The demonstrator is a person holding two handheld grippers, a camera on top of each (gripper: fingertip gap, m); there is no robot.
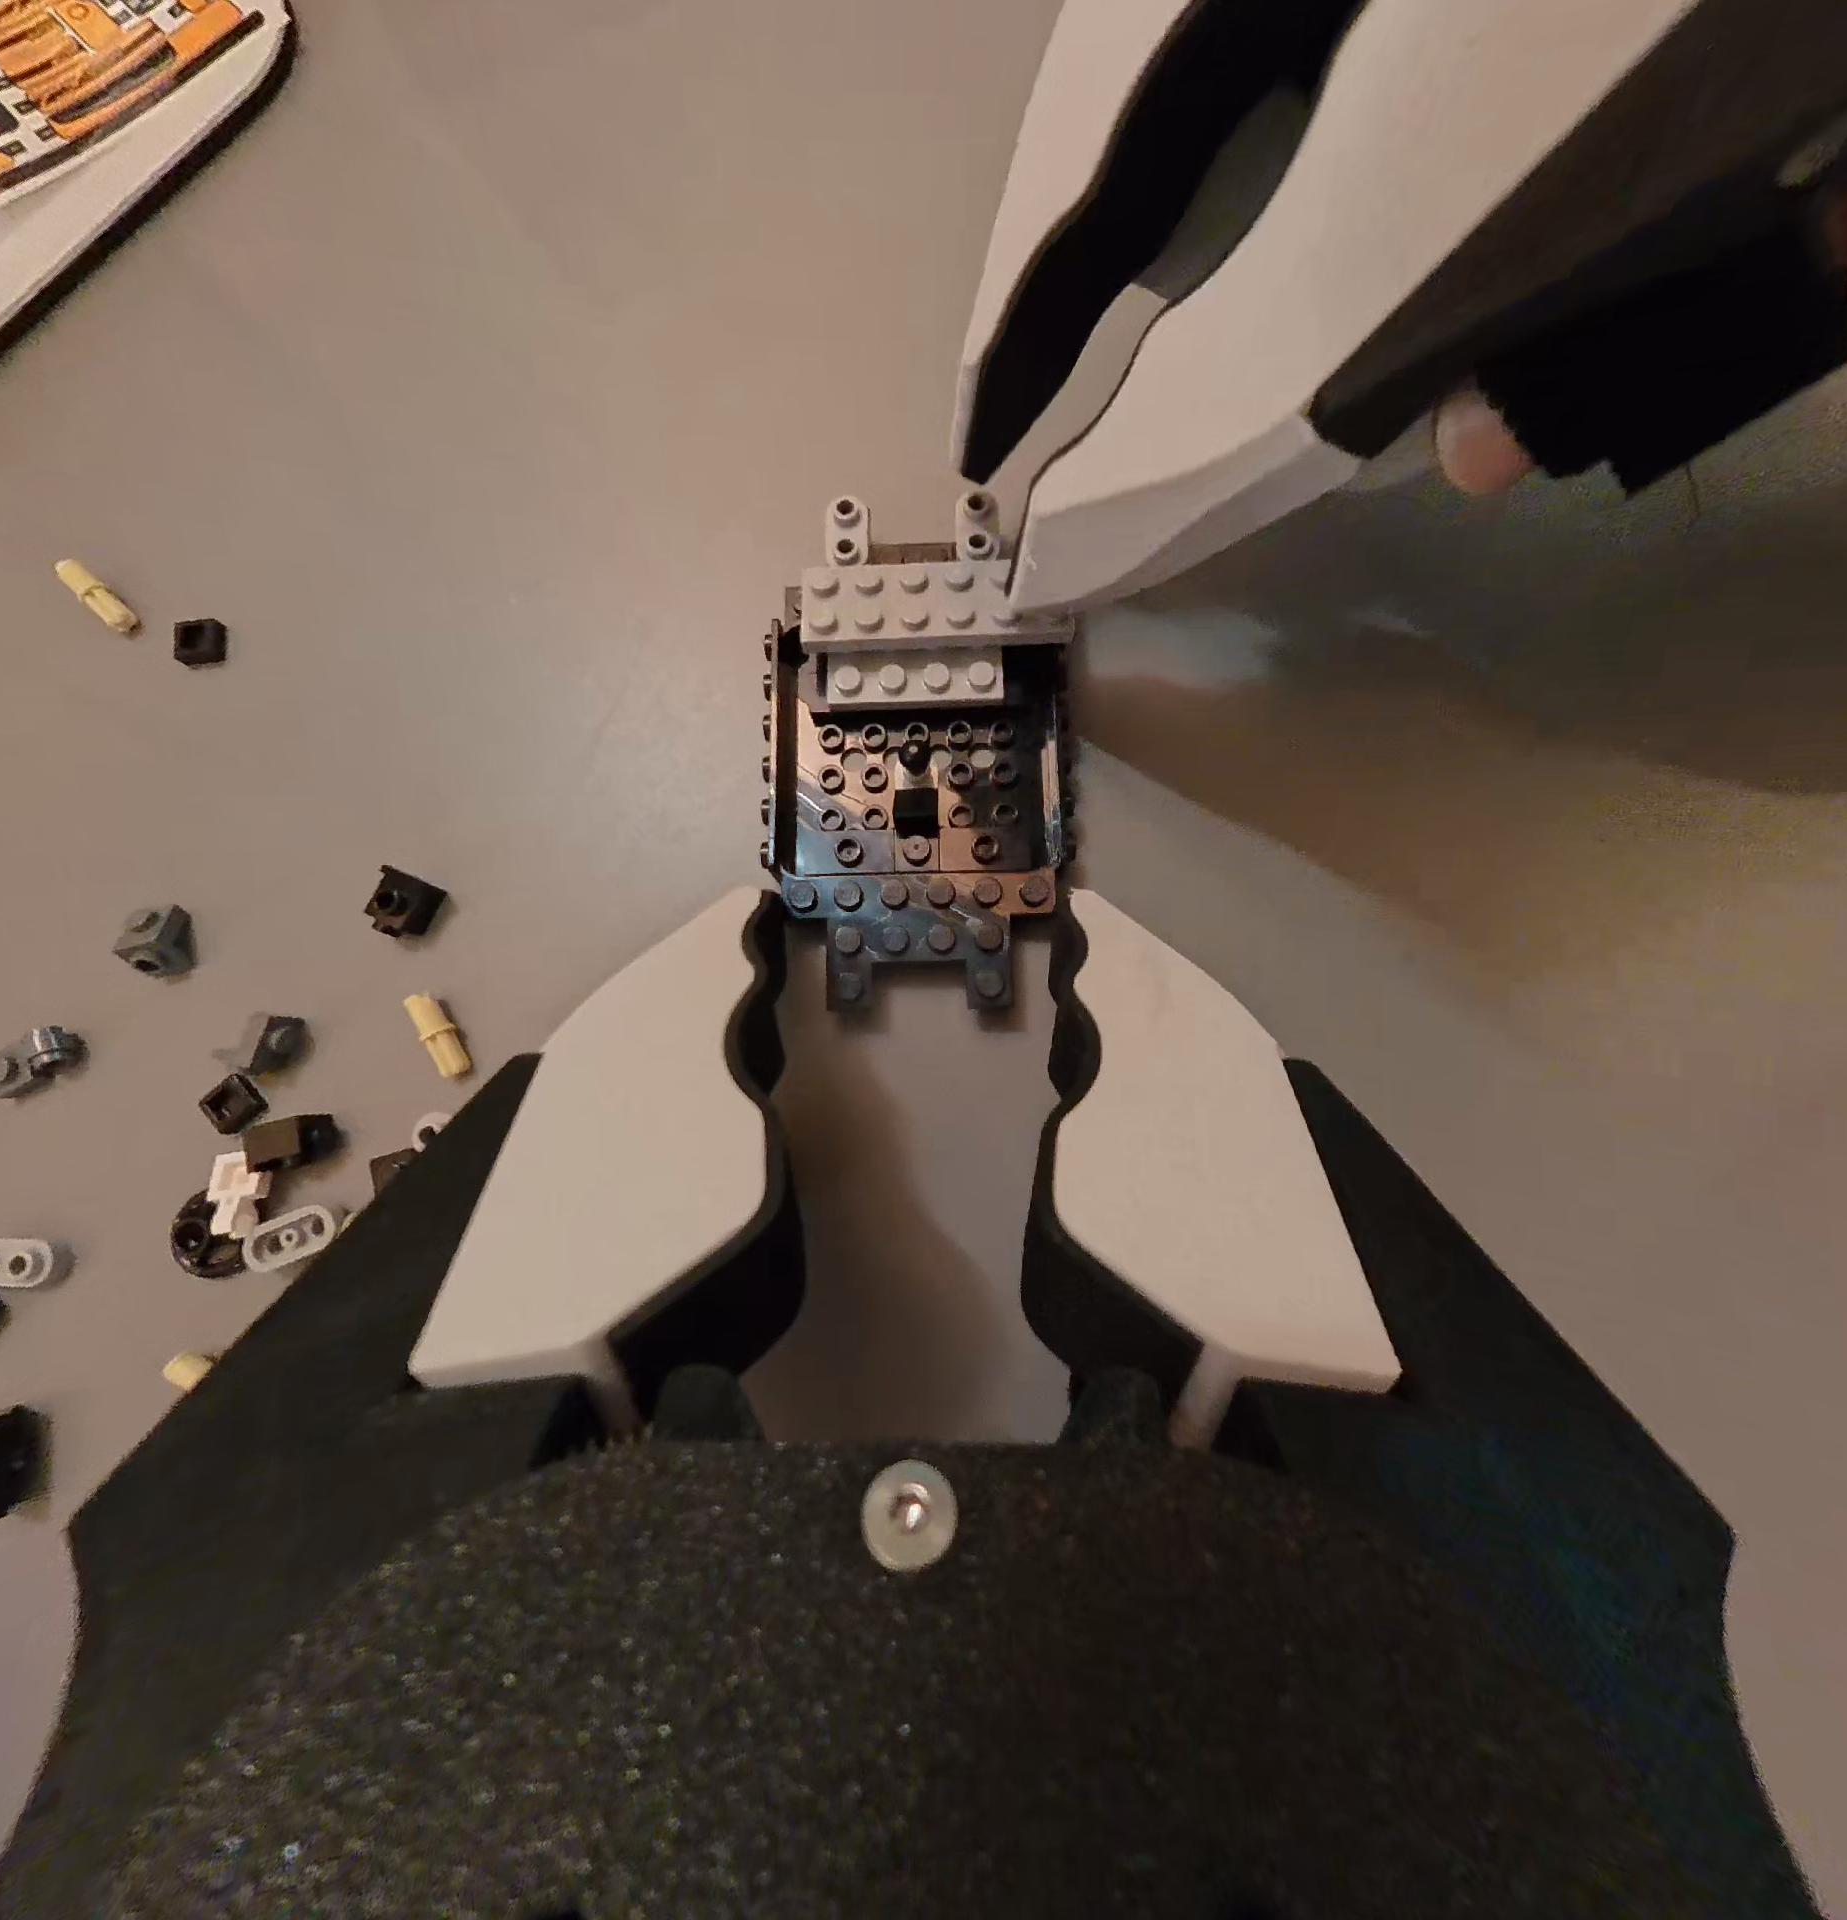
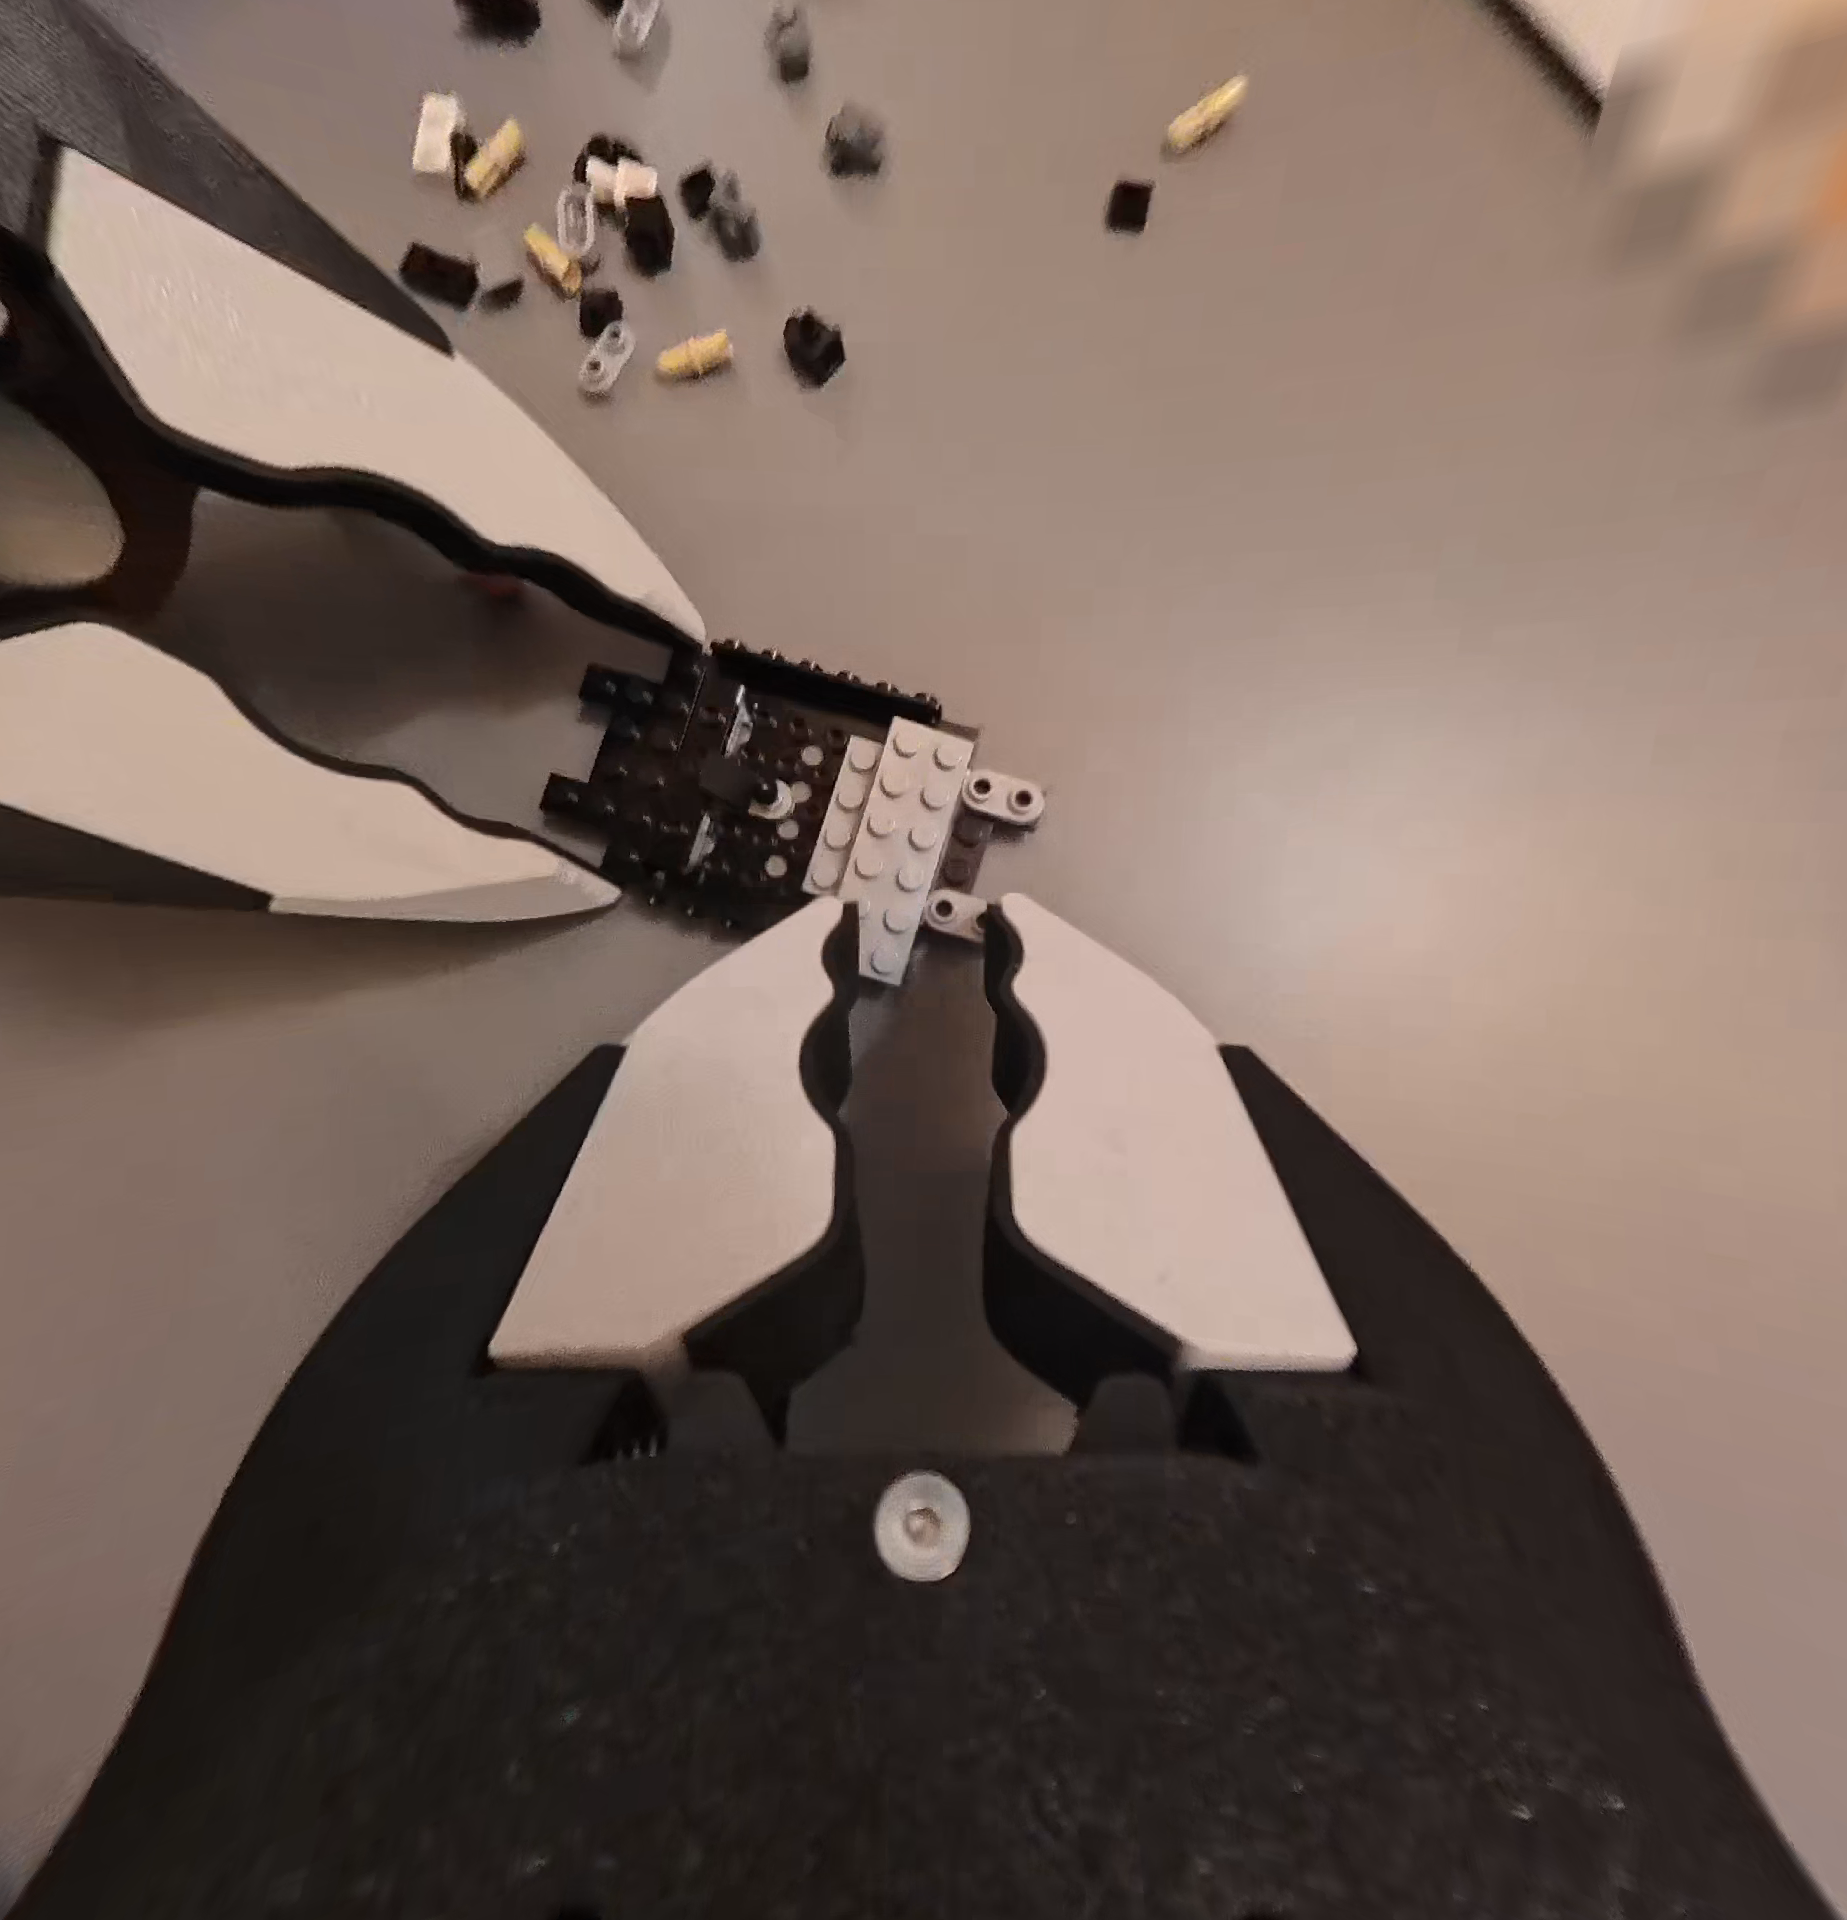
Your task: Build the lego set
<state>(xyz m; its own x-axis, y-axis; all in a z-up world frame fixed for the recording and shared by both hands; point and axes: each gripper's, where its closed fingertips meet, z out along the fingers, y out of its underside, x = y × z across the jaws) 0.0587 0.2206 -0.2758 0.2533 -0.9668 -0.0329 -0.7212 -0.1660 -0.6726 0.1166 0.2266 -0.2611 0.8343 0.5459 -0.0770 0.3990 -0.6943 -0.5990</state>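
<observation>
Your left gripper (image 1: 911,935) is spread wide, its tips bracketing the near end of the lego build (image 1: 914,769) on the grey table (image 1: 483,520). Your right gripper (image 2: 919,920) is released, its tips at the light grey plate (image 2: 903,821). Loose pieces (image 1: 233,1122) lie scattered beside.

My left gripper (image 1: 914,935) brackets the near end of the lego build (image 1: 914,769), fingers spread at its two near corners, bare grey table (image 1: 586,468) between them. My right gripper (image 2: 919,914) crowds the far light-grey plate (image 1: 903,603), so that end is blocked. Left of the build, a clear lane, then loose pieces (image 1: 233,1101) scattered across the table. Instruction booklet (image 1: 77,114) fills the far-left corner. Right of the build looks open, blurred. From the right wrist view, the loose pieces (image 2: 628,229) lie beyond the build.
</observation>
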